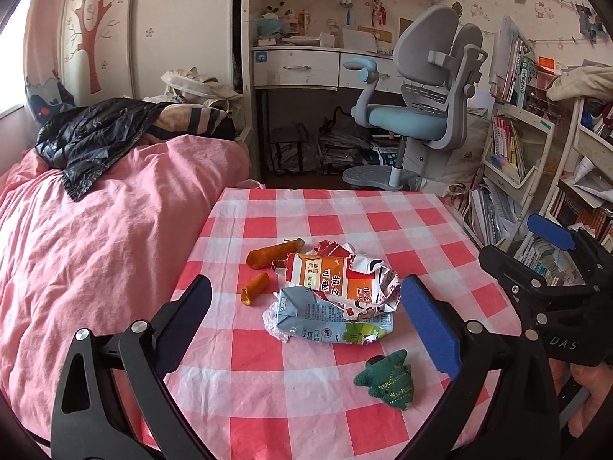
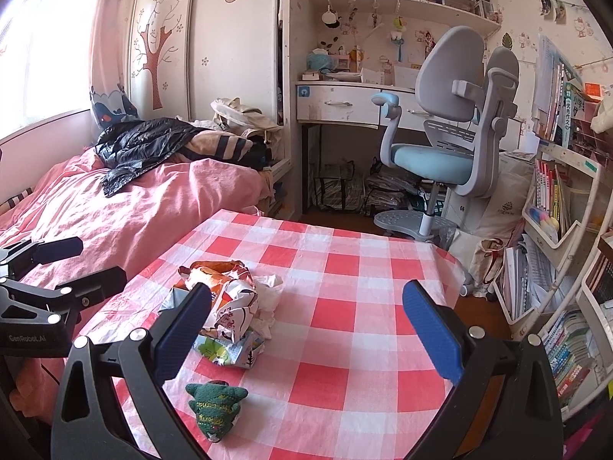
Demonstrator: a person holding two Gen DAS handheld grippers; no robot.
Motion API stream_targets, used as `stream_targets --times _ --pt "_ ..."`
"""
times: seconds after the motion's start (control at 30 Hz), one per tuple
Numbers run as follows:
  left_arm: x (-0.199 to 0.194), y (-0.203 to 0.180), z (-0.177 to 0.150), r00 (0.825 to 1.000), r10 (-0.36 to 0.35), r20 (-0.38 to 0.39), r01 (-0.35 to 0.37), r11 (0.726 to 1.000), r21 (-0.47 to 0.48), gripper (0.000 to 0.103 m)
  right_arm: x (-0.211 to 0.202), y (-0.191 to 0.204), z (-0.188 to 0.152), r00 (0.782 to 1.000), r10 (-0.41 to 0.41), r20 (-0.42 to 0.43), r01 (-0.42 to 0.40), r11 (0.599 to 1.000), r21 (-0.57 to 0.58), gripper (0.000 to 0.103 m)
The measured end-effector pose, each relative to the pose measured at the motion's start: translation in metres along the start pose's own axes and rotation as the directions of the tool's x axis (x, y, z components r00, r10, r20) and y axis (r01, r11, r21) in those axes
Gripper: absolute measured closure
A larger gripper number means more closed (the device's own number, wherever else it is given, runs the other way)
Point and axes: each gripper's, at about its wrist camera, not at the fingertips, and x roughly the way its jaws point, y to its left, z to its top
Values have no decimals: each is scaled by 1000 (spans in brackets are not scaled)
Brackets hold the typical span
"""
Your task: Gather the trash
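i count one trash pile on the checked tablecloth, and i'll place the rest from it. in the pile i make out one crumpled orange-and-white wrapper, one flattened blue-grey drink carton under the wrapper's near edge, and one wad of white tissue touching the pile on its far right side in the right wrist view. two orange scraps lie just left of the pile: the longer one by its far left corner, touching or almost touching the wrapper, and the shorter one a little nearer me, apart from the carton. one small green plush toy sits near the pile on its near right side, not touching it.

two grippers. my left gripper has its jaws spread wide, holding nothing; in its own view the pile shows between the fingers, but i can't tell its height over the cloth, and no pad is clearly touching anything. my right gripper is also spread wide and empty, right of the pile, with bare cloth between its fingers; its left finger overlaps the pile's edge in its view, contact i can't confirm. in the left wrist view it shows at the table's right edge.

one pink bed lies left of the pile, one blue-and-grey desk chair beyond it.
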Motion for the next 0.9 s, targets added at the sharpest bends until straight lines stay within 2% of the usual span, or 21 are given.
stream_targets --times 0.17,0.37,0.9 --pt "0 -1 0 1000 3 12 -3 1000 1 7 0 1 1 1000 0 -1 0 1000 -11 7" --pt "10 2 -1 998 18 -54 -18 1000 4 7 3 2 1 1000 2 -6 -3 1000 -20 7" --pt "14 17 0 995 59 -83 -62 997 -39 7 4 12 -1 999 22 -33 -24 997 -75 7"
